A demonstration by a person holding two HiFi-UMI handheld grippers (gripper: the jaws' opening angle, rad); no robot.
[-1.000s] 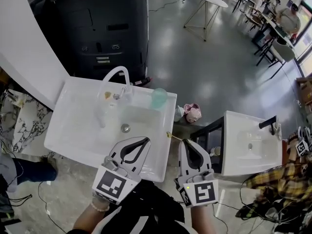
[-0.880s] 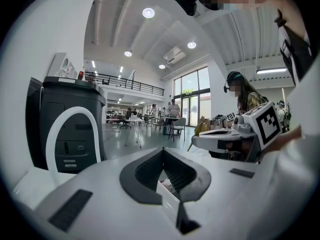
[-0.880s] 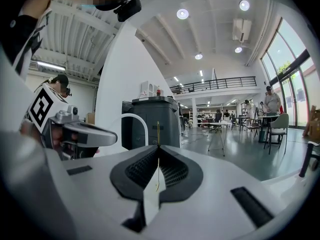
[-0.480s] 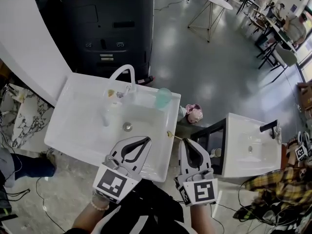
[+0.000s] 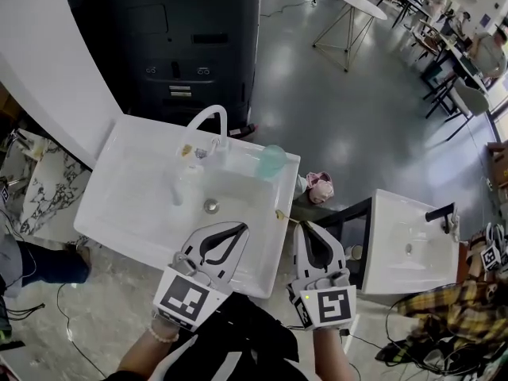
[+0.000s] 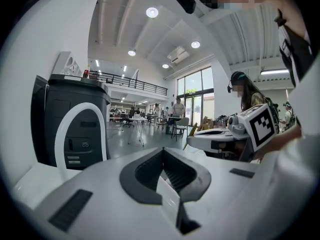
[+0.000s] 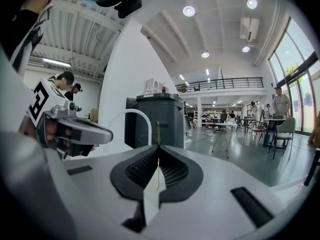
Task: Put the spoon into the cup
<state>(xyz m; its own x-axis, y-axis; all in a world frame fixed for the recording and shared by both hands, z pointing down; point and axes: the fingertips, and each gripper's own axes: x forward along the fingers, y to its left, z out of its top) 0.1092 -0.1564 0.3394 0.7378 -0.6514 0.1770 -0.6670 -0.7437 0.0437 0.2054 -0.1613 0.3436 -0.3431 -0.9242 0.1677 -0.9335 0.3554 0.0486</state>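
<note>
Two hand-held grippers: left [image 5: 240, 227], right [image 5: 302, 226]. Two sinks [image 5: 119, 201] [image 5: 394, 248]. Two faucets [image 5: 208, 116] [image 5: 441, 211]. One cup [image 5: 272, 161]. One spoon [image 5: 284, 217].

The head view looks steeply down on the white sink [image 5: 127, 205] from close above; each gripper view faces almost level along its own jaws — all share the arched faucet [image 6: 80, 107] and dark machine [image 5: 182, 46].

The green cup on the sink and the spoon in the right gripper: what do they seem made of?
The pale green cup looks like translucent plastic, possibly tinted glass: it has a soft, see-through look. The thin gold-coloured spoon, clamped between the jaws of the right gripper, looks like brassy metal, though too slim to be sure.
</note>
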